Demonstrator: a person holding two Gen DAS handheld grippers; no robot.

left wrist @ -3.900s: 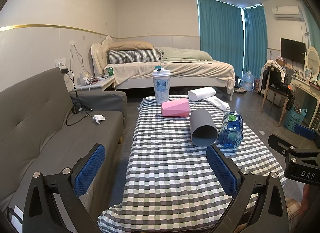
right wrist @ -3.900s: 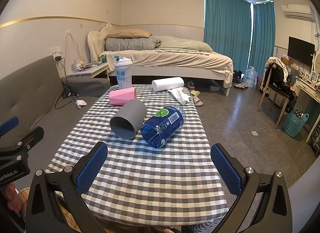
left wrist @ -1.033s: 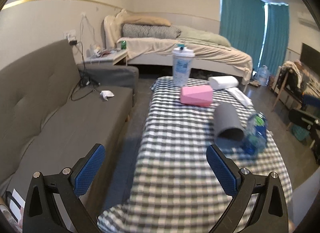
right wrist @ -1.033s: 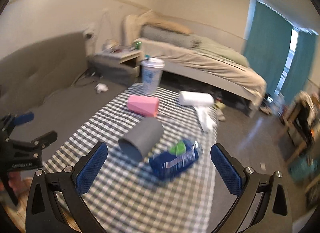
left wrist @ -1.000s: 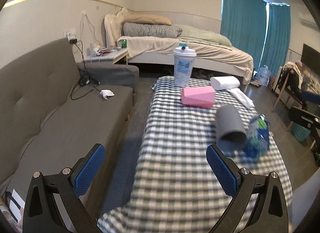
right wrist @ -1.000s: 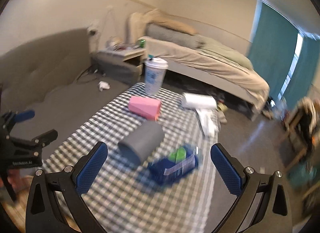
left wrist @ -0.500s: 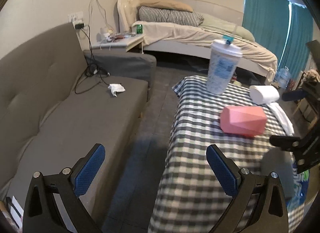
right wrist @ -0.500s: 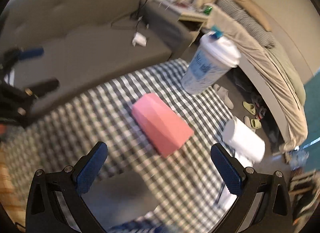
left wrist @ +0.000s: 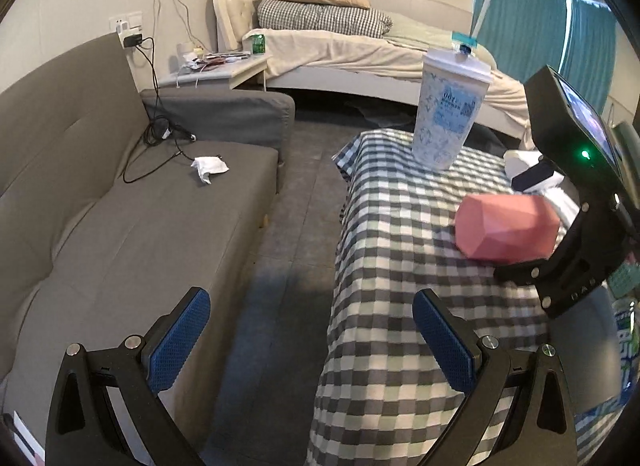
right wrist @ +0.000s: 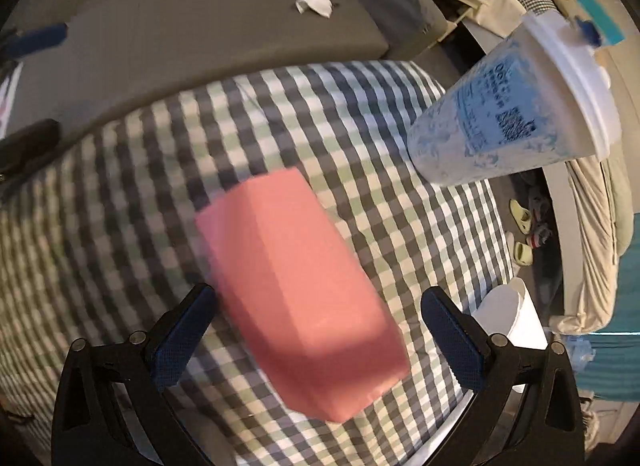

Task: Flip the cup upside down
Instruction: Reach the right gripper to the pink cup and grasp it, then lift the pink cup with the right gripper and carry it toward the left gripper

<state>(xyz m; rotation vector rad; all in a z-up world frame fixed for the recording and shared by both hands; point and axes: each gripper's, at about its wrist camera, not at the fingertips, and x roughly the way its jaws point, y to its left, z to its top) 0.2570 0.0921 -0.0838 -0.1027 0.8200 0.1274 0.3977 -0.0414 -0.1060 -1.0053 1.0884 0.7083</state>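
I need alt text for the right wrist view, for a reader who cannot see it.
The open right gripper hangs over a pink cup lying on its side on a checked tablecloth, its fingers either side of it. A lidded drink cup stands beyond, with a grey sofa behind.

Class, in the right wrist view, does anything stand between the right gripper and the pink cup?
Nothing visible does. The open right gripper faces the pink cup directly; the tall drink cup stands off to one side.
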